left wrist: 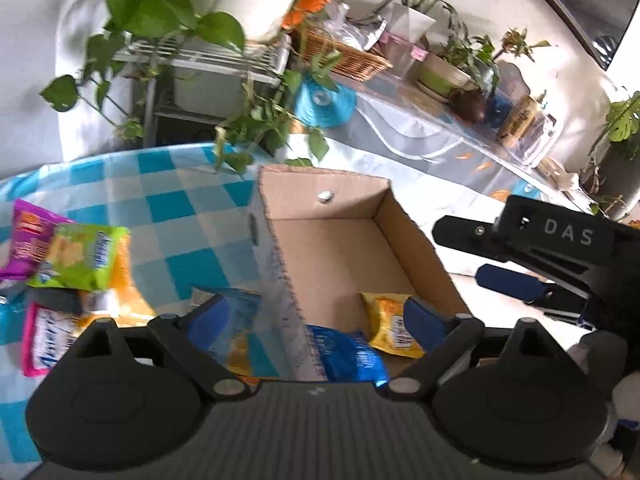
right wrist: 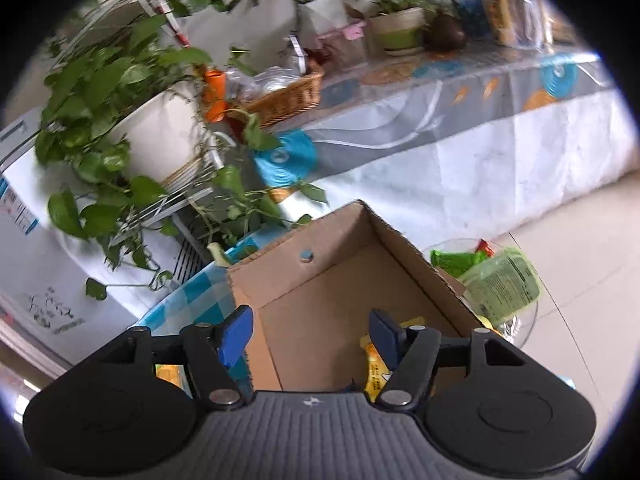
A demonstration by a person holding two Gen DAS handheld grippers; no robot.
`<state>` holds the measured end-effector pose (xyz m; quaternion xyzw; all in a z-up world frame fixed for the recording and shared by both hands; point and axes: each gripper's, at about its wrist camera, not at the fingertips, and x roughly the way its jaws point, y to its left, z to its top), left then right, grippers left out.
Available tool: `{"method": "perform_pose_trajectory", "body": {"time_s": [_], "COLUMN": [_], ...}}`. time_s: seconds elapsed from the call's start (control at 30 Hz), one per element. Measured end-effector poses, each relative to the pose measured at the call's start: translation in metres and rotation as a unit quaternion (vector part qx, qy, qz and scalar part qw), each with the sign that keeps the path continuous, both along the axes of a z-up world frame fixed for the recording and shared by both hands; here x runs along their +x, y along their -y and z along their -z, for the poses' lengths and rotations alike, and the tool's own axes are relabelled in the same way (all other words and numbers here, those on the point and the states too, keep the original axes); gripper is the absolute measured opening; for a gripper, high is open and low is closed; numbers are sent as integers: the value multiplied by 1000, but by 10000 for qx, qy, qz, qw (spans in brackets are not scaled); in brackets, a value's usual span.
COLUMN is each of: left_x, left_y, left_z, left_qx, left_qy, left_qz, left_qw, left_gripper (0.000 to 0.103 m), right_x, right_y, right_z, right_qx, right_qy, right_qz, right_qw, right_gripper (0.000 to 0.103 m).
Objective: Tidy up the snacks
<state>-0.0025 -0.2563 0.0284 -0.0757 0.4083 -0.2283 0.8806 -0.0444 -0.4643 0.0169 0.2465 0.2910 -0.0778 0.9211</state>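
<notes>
Cardboard box (left wrist: 344, 248) – crinkly yellow packet (left wrist: 394, 328) inside; left gripper (left wrist: 320, 320) and right gripper (right wrist: 310, 334) both agape, empty.

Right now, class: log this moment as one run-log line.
open brown cardboard box: yellow snack packet, blue snack packet inside | left gripper: open | right gripper: open, empty

Blue packet (left wrist: 352, 356) partly hidden behind box wall (left wrist: 280, 280)

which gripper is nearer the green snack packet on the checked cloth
Left. The left gripper straddles the box wall beside the green snack packet; the right gripper is over the cardboard box, farther away.
</notes>
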Motion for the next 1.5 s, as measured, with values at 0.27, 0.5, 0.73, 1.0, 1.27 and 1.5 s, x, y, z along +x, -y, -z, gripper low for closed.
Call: {"method": "perform_pose_trajectory", "body": {"time_s": [0.27, 0.5, 0.73, 1.0, 1.27, 1.5], "left_x": [8, 18, 26, 41, 62, 75], "left_y": [-55, -107, -156, -220, -246, -259], "left_z": [-8, -5, -8, -6, 13, 32], "left_qx": [91, 437, 676, 718, 1029, 1304], "left_qy": [145, 167, 247, 114, -74, -246], "left_qz": [-285, -609, -911, -1499, -1643, -1430], "left_qw": [9994, 9970, 9932, 9860, 9810, 9808], "left_gripper": [95, 95, 97, 98, 98, 98], "right_x": [8, 18, 25, 36, 45, 61], "right_y": [-26, -53, -75, -97, -136, -170], "right_z": [-5, -3, 1, 8, 9, 10], "right_qx": [-211, -386, -405, -325, -527, -790], "right_qy": [156, 145, 62, -100, -79, 8], "right_qz": [-535, -968, -1201, -1488, -2227, -2796], "right_qw": [9982, 9945, 9919, 9883, 9734, 9569], "right_gripper": [75, 77, 82, 83, 83, 83]}}
